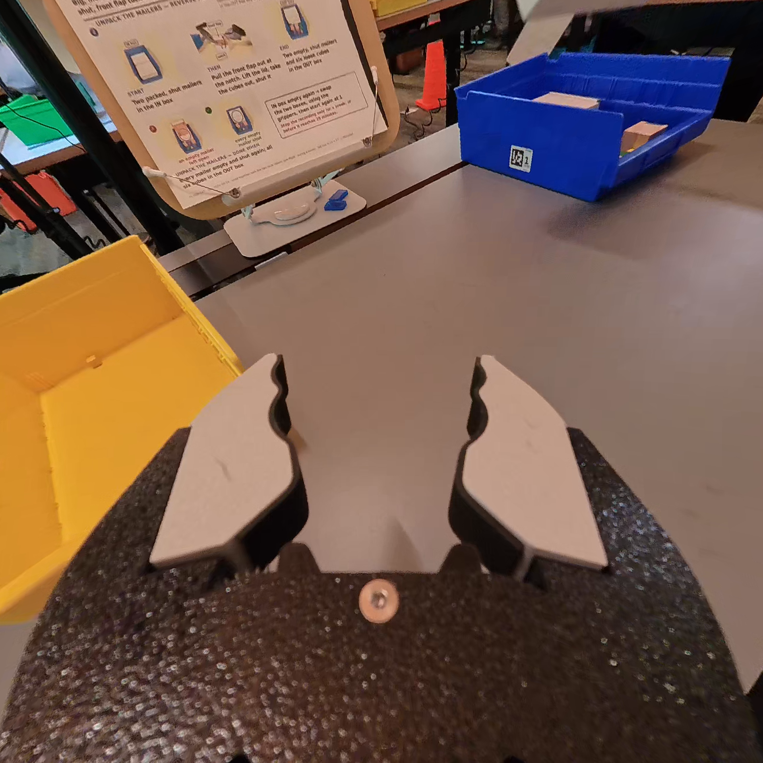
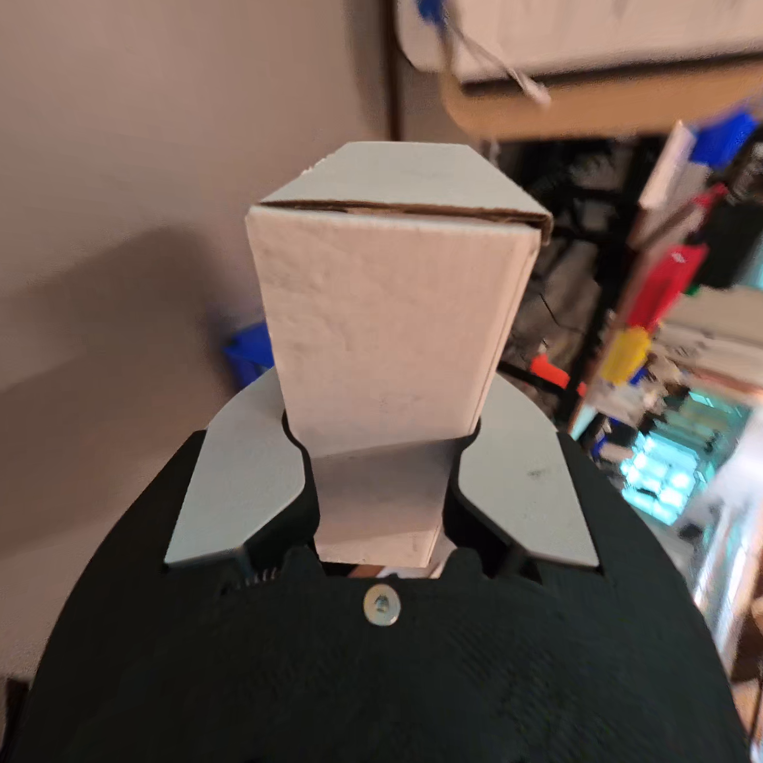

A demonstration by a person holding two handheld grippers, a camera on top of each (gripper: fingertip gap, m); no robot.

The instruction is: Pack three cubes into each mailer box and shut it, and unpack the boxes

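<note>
My right gripper [image 2: 384,384] is shut on a white cardboard mailer box [image 2: 384,309] and holds it up in the air, closed, with its lid seam on the far side. My left gripper [image 1: 378,363] is open and empty, low over the grey table [image 1: 454,289]. A blue bin [image 1: 536,136] at the far right of the left wrist view holds another pale mailer [image 1: 565,101] and a tan cube [image 1: 642,134]. A yellow bin [image 1: 82,313] with nothing showing inside it stands just left of my left gripper.
An instruction sheet on a stand [image 1: 231,95] rises at the table's far edge, with a small blue clip [image 1: 335,202] on its base. An orange cone [image 1: 433,74] stands on the floor beyond. The right wrist view is blurred and shows cluttered shelves [image 2: 660,330] at right. Tip to tip, the grippers are about 40 cm apart.
</note>
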